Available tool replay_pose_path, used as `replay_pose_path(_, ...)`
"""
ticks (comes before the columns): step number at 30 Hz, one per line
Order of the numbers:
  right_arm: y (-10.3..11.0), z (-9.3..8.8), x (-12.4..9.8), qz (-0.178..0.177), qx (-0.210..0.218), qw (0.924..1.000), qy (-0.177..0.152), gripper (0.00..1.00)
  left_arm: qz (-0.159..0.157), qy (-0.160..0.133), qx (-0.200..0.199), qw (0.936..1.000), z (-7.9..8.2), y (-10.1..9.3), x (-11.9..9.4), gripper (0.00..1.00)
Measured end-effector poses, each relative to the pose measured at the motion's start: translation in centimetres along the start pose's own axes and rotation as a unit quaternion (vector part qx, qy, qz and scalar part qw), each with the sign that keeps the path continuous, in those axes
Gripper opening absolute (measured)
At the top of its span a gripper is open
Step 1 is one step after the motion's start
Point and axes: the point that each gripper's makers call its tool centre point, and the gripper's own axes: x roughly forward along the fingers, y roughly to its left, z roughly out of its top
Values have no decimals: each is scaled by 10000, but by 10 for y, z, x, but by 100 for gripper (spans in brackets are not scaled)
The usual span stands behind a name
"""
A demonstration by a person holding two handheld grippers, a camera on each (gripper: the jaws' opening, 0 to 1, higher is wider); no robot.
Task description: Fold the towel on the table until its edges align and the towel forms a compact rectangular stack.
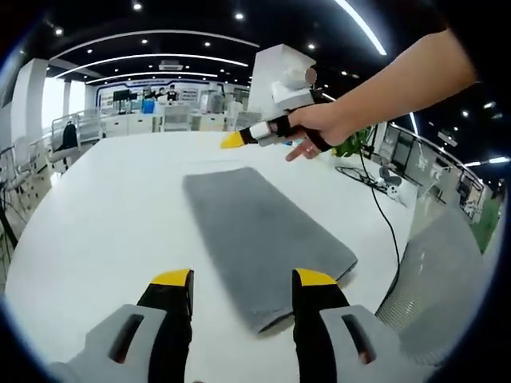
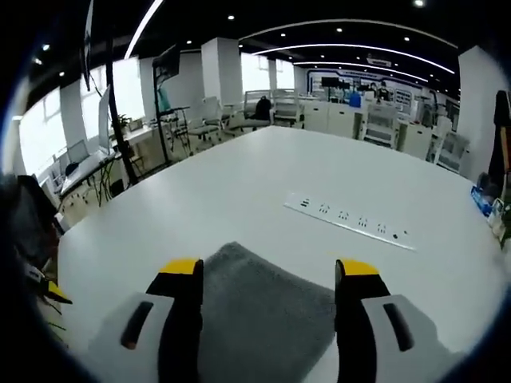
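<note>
The grey terry towel (image 1: 259, 243), already a long narrow strip, lies flat on the white surface (image 1: 104, 215), one short end near the edge closest to you, the other reaching toward the middle. Your left claw (image 1: 242, 281) hangs wide open over the near end, holding nothing. Your right claw (image 2: 267, 271) is equally open and empty above the far end. Lower each over a corner, pinch every layer, then carry one short end squarely onto the other, keeping the long edges parallel.

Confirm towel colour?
Plain grey towel, no pattern; clearest in the left gripper view.
</note>
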Motion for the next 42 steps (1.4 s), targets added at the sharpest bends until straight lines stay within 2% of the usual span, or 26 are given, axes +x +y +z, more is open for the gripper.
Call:
replay_pose_path(5,-12,-12,-15,-26,56,10000,74,64,-75,93,242,9996,3,-2,5,51)
replay_pose_path(12,-9,-23,-39,-17,75,10000,60,61,-167,185,363,9990,7,-4,16,50)
replay_pose_path(23,-12,-42,-56,73,7,10000,56,52,-87,259,392,9989,15,6,28,50)
replay_pose_path(27,-5,-58,-62,185,-54,9997,178,47,-65,316,437,9985,17,9,34,50)
replay_pose_path(32,4,-69,-69,383,52,9988,292,40,-26,347,405,9986,18,12,41,49)
replay_pose_path(36,21,-81,-76,610,107,9974,379,32,-23,461,469,9978,17,15,47,47)
replay_pose_path(42,40,-98,-82,819,-3,9958,414,32,-58,596,387,9975,16,16,52,42)
